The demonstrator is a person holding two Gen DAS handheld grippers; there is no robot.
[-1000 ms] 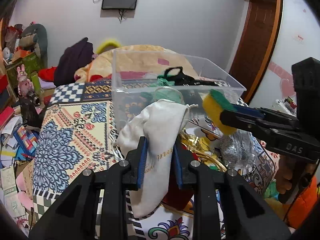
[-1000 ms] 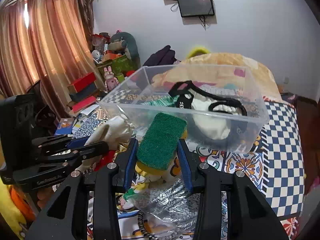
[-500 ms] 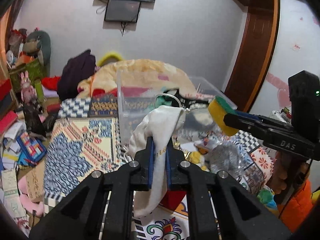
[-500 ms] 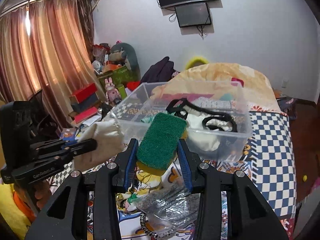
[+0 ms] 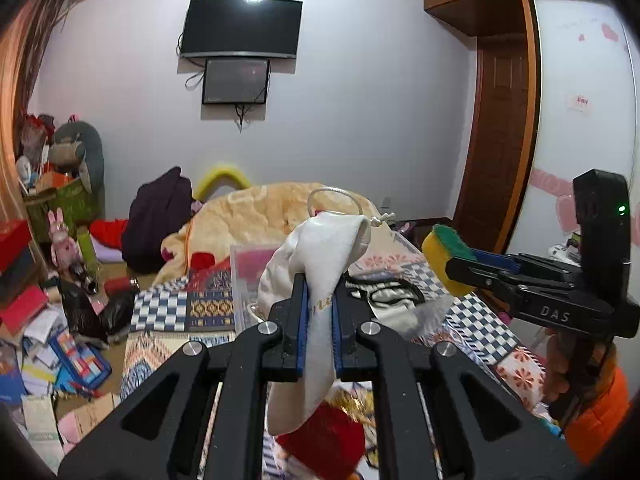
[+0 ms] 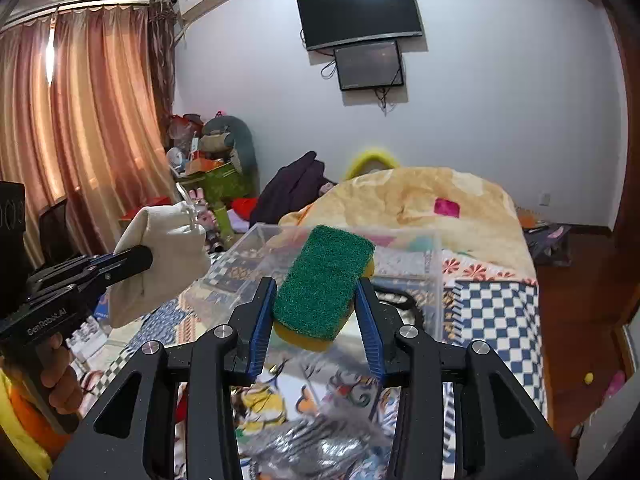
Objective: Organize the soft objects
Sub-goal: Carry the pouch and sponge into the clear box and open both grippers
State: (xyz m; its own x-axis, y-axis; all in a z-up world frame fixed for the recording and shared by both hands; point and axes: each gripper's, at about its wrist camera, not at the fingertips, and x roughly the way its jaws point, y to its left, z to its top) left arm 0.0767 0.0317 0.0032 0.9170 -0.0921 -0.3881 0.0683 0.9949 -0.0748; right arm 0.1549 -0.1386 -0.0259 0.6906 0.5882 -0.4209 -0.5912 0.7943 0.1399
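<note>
1. Pinching a limp cream-white cloth drawstring pouch (image 5: pixel 320 276) between pressed-together blue pads, the left gripper (image 5: pixel 319 320) is held above the patterned bedspread (image 5: pixel 176 308). Pouch folded over the fingertips, long axis running top to bottom, tail hanging slack below the jaws.
2. Lying ahead of and below that claw: a clear rectangular plastic storage bin (image 6: pixel 400 264), partly hidden behind the pouch in the left wrist view. Seen from the right wrist camera, bin sits to the right of the pouch, so the carry looks to be forward and toward the right.
3. Holding black straps and pale fabric (image 5: pixel 390 300) already, with open room over the rim.
4. Clamped by the sides on a green-topped yellow kitchen sponge (image 6: pixel 324 280), the right gripper (image 6: pixel 316 312) points straight at the bin's near wall. Sponge lengthways along the fingers, green scouring face up, far end overlapping the near rim in the picture.
5. Judged nearer to the bin opening: the right hand, lined up squarely; left hand off to the side. Probably a short push forward for the sponge, a longer sideways swing for the pouch, with its dangling tail liable to catch the rim.
</note>
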